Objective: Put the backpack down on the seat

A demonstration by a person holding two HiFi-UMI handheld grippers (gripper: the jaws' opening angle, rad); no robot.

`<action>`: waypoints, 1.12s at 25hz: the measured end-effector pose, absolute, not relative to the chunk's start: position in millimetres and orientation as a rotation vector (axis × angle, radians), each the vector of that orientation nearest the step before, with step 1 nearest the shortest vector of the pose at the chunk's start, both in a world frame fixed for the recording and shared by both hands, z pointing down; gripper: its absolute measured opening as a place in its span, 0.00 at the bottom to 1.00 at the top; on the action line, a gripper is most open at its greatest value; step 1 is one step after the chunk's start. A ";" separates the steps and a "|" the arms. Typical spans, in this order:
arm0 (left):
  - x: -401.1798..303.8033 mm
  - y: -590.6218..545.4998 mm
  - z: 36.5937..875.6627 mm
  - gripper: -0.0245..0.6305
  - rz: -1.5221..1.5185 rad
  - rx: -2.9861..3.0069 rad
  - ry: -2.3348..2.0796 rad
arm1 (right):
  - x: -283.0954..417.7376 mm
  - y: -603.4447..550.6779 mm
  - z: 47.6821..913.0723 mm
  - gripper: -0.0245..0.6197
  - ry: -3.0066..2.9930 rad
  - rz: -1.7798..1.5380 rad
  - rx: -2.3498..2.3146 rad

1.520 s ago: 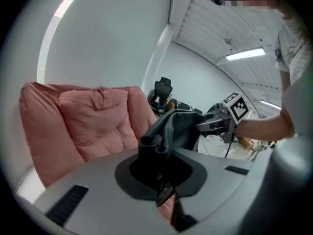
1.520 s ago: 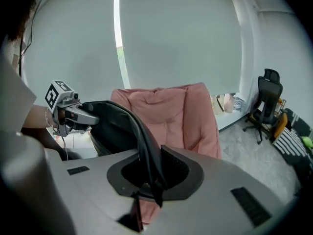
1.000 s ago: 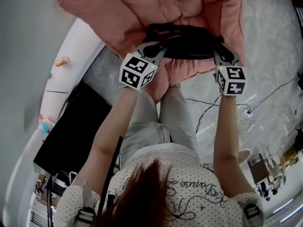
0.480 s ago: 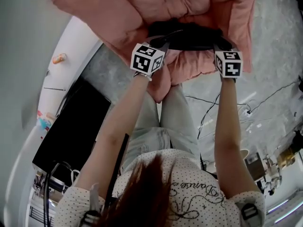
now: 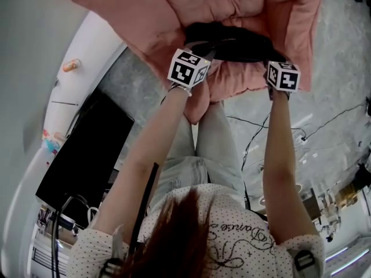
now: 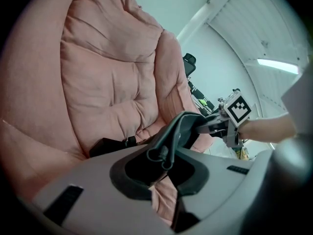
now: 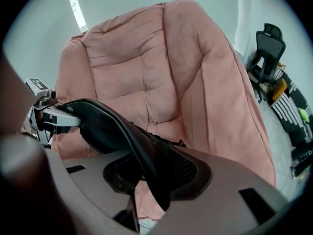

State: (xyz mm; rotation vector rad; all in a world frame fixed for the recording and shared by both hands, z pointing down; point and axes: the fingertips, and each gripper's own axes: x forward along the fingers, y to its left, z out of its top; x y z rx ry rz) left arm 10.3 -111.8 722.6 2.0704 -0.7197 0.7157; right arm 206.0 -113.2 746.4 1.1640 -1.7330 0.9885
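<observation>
Head view: backpack (image 5: 235, 45) between both opening jaws

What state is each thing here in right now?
Backpack: resting on the seat, strap raised between both grippers.
Seat: bearing the backpack.
Left gripper: jaws opening, strap between them.
Right gripper: jaws opening, strap between them.

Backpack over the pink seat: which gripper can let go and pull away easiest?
Probably the right gripper. Both grippers' jaws are opening with the backpack between them, but the right's look wider apart, and it sits at the open edge of the seat; the left gripper is over the seat.
</observation>
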 end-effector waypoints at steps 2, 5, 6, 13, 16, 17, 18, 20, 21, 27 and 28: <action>14.0 -111.0 723.2 0.12 0.721 2.071 -0.724 | 209.3 -111.3 748.2 0.24 -1.733 1.004 1.173; 18.0 -109.1 724.0 0.12 0.732 2.075 -0.727 | 213.5 -107.3 751.7 0.25 -1.735 1.040 1.180; 18.4 -108.6 724.1 0.13 0.734 2.077 -0.727 | 214.0 -106.1 752.6 0.25 -1.737 1.050 1.182; 20.4 -108.8 725.3 0.18 0.728 2.090 -0.743 | 215.2 -101.1 758.4 0.26 -1.758 1.077 1.159; 22.4 -110.8 729.3 0.24 0.737 2.077 -0.762 | 218.6 -100.4 762.9 0.27 -1.755 1.075 1.170; 20.1 -111.7 732.6 0.30 0.742 2.064 -0.774 | 218.5 -99.9 765.1 0.28 -1.752 1.078 1.177; 16.3 -112.8 736.3 0.34 0.747 2.049 -0.787 | 217.6 -99.3 767.2 0.28 -1.750 1.079 1.184; 7.2 -115.0 742.3 0.40 0.757 2.034 -0.800 | 213.5 -98.5 770.7 0.29 -1.750 1.056 1.195; 4.0 -115.8 743.9 0.41 0.769 2.037 -0.797 | 211.7 -98.5 771.7 0.30 -1.752 1.040 1.198; 7.8 -113.3 732.9 0.44 0.829 2.079 -0.763 | 218.9 -93.2 764.0 0.31 -1.767 1.041 1.190; 5.5 -111.6 730.2 0.44 0.827 2.077 -0.761 | 217.5 -91.6 762.3 0.31 -1.766 1.043 1.183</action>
